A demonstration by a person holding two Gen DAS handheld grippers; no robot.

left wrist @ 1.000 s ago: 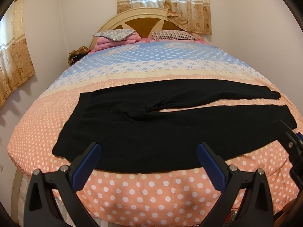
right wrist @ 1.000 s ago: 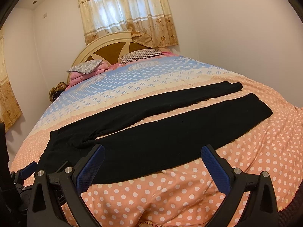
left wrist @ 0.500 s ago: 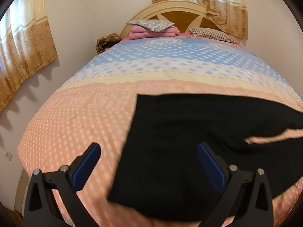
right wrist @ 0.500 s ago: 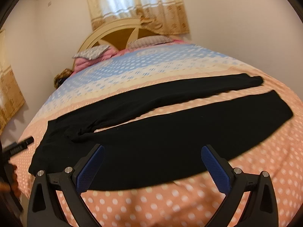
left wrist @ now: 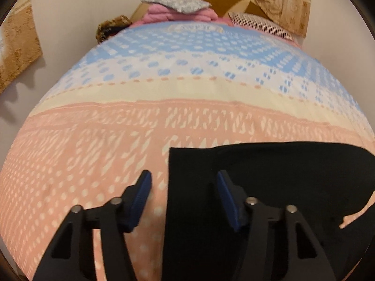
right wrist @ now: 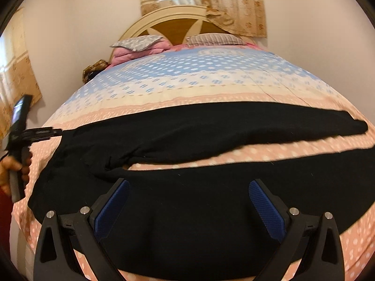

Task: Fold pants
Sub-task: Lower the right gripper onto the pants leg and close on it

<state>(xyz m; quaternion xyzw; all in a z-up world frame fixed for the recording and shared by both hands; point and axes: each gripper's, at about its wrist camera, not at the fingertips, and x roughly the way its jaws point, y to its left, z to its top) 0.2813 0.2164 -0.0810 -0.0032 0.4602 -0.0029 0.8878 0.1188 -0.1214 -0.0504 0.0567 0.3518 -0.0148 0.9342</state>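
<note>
Black pants (right wrist: 199, 201) lie flat across the bed, waist at the left, both legs stretched to the right with a gap between them. In the left wrist view the waistband end (left wrist: 269, 175) fills the lower right. My left gripper (left wrist: 184, 182) is partly closed but still open, low over the waistband's far corner, its left finger over the bedspread and its right finger over the fabric. It also shows from the side in the right wrist view (right wrist: 39, 132). My right gripper (right wrist: 188, 194) is wide open and empty above the near leg.
The bed carries a dotted peach, cream and blue bedspread (left wrist: 164, 89). Pillows and pink folded bedding (right wrist: 140, 46) sit at the wooden headboard (right wrist: 178, 25). Walls and curtains (right wrist: 206, 0) stand behind and at the left.
My left gripper swung left to the waistband's far corner, dropped close to it and narrowed its jaws. My right gripper moved in lower over the near leg.
</note>
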